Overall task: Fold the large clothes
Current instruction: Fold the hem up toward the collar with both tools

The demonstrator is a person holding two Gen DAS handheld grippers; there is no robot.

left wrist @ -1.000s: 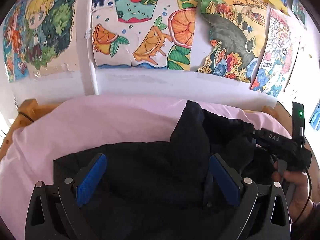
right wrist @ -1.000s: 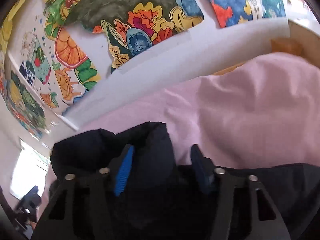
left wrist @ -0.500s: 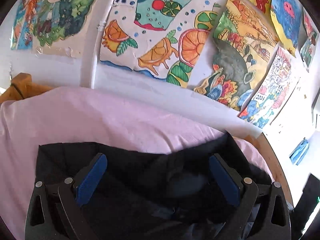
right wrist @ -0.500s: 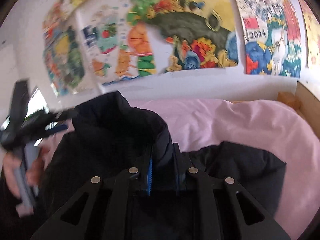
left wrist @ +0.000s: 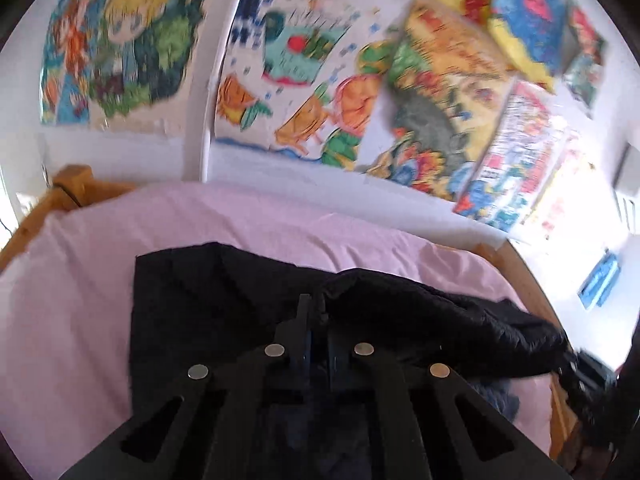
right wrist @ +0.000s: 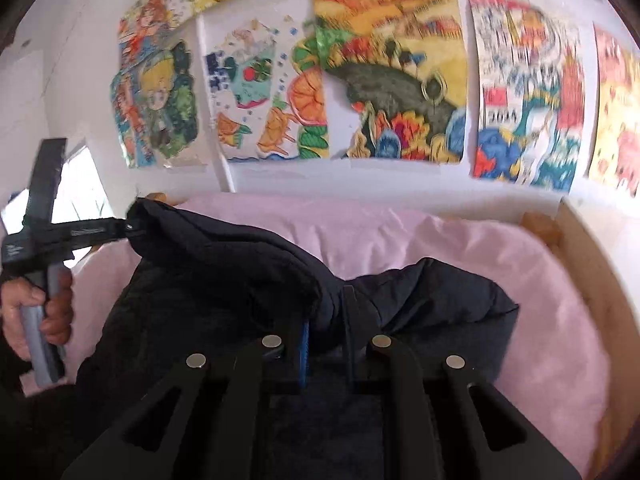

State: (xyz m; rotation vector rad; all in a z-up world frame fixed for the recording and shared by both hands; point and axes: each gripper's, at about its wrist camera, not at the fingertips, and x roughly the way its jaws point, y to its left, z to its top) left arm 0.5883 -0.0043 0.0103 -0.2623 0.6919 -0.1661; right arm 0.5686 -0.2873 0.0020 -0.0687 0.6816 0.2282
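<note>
A large black padded jacket (left wrist: 420,312) lies on a pink bed sheet (left wrist: 80,280). My left gripper (left wrist: 314,316) is shut on a fold of the jacket and holds its edge up. The right wrist view shows that gripper (right wrist: 130,226) from the side, pinching the jacket's raised corner at the far left. My right gripper (right wrist: 326,320) is shut on a thick roll of the jacket (right wrist: 240,264), which stretches between the two grippers. The rest of the jacket droops onto the sheet (right wrist: 520,280).
A wooden bed frame (left wrist: 72,184) edges the sheet, and shows at the right in the right wrist view (right wrist: 588,264). A white wall with several colourful drawings (right wrist: 384,92) stands right behind the bed. A person's hand (right wrist: 44,304) holds the left gripper's handle.
My left gripper has gone from wide open to shut on the jacket's edge. My right gripper closed on the jacket a moment earlier and has lifted it. The jacket now hangs stretched between both.
</note>
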